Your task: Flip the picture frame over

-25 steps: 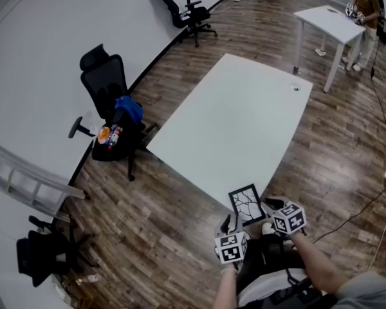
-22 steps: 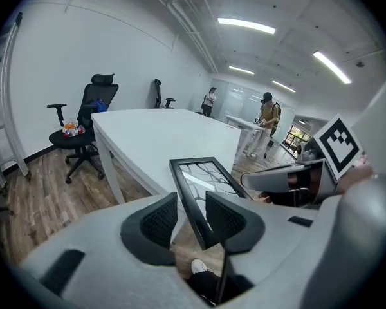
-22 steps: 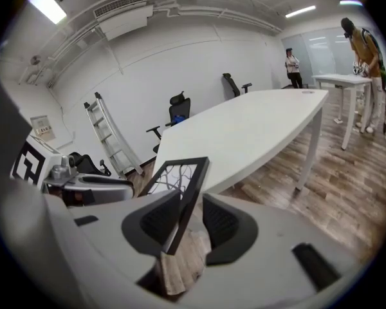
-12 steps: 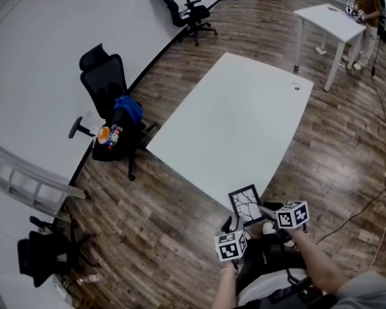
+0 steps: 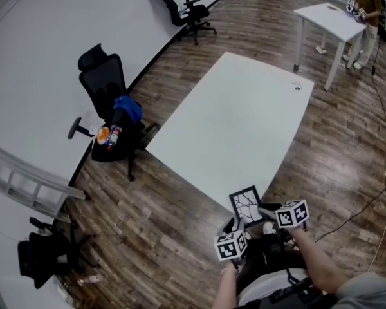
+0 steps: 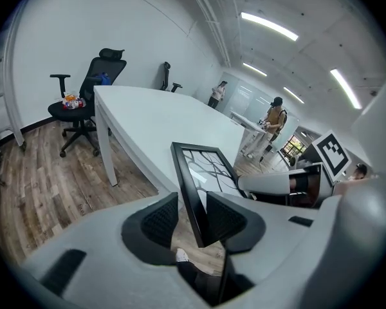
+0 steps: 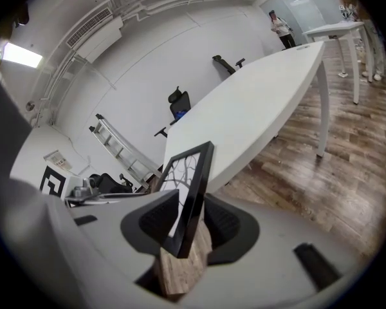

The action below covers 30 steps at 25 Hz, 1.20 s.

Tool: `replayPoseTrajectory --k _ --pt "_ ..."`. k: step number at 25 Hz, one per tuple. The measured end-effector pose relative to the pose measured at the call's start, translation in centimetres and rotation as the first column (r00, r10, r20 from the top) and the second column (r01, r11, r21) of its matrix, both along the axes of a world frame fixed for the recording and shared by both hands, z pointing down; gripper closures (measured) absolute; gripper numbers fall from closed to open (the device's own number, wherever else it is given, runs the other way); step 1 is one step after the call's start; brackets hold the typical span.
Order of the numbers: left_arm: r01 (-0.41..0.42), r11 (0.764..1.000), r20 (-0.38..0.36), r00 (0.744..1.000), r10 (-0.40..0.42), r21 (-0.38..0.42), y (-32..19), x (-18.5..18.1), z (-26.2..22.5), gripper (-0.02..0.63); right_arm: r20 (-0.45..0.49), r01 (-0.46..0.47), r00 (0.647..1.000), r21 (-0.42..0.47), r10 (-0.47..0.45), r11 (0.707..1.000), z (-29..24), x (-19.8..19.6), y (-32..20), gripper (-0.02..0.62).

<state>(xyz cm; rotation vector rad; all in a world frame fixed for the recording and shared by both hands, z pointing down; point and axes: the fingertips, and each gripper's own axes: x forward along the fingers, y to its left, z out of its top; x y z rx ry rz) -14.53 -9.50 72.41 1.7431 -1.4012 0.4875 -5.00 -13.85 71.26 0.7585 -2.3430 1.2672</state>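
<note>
A black picture frame (image 5: 246, 205) with a branching-line picture facing up lies on the near corner of the white table (image 5: 244, 121). Its near edge overhangs the table. My left gripper (image 5: 235, 223) is at the frame's near-left corner and my right gripper (image 5: 265, 210) at its near-right side. In the left gripper view the frame's border (image 6: 192, 192) stands between the jaws of the left gripper (image 6: 192, 219), with a gap at the left pad. In the right gripper view the frame (image 7: 186, 172) sits loosely between the jaws of the right gripper (image 7: 192, 223). Both pairs of jaws have just been opening.
A black office chair (image 5: 109, 102) carrying a blue bag stands left of the table, and another chair (image 5: 186, 11) stands by the far wall. A second white table (image 5: 328, 21) with a person (image 5: 367, 2) beside it is at the far right. A ladder (image 5: 26, 179) lies at the left.
Both marker cubes have rolled a little beside the frame's near edge. The frame has stayed on the table's corner.
</note>
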Motion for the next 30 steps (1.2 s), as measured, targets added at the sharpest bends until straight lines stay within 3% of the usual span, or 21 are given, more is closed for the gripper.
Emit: replayPoseTrajectory --k 11,23,26,30 --pt "-0.019 0.999 -0.047 0.999 0.018 -0.03 -0.6 0.6 0.4 0.474 0.088 -0.001 0.996 -0.082 0.008 0.997 -0.1 0.0 -0.1 0.472" --pt "0.043 0.993 -0.064 0.997 -0.05 -0.113 -1.6 -0.5 0.3 0.52 0.105 0.038 0.994 -0.05 -0.033 0.998 -0.2 -0.1 0.0 0.472" --pt "0.056 0.99 -0.08 0.995 -0.066 -0.129 -1.9 -0.5 0.3 0.523 0.136 0.072 0.989 -0.079 -0.061 0.994 -0.1 -0.1 0.4 0.417" --pt "0.059 0.989 -0.086 0.994 -0.071 -0.135 -1.9 -0.3 0.4 0.523 0.169 0.105 0.982 -0.128 -0.082 0.986 0.5 -0.6 1.5 0.416"
